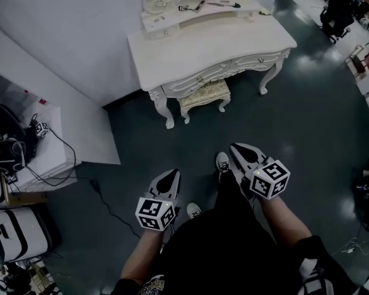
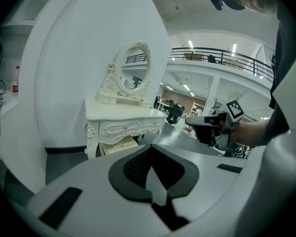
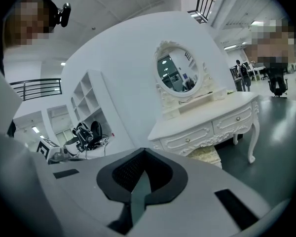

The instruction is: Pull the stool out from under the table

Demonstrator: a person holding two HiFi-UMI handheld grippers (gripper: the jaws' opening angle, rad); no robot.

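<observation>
Jaws pressed together on both sides, nothing pinched: the left gripper (image 1: pixel 170 177) and the right gripper (image 1: pixel 241 149) hang over dark floor (image 1: pixel 295 128), well short of the target. And the stool (image 1: pixel 204 96) sits tucked under the white tabletop (image 1: pixel 197 48), cushion half beneath the drawer front, between the two near legs. From here this reads as the approach.

To do it well, both sets of jaws need to open before arrival, then come in low and take the near rim of the seat or its near legs. One gripper should go to each side, so the pull runs straight toward the person rather than skewing.

Watch the margins. The left near leg (image 1: pixel 166 112) stands just beside the stool, so any sideways drift could knock it; the right near leg (image 1: pixel 269 78) is further off.

Room on the near side looks generous. It's open floor all the way to the person's shoes (image 1: pixel 222 161), with the white partition (image 1: pixel 80 121) off to the left.
</observation>
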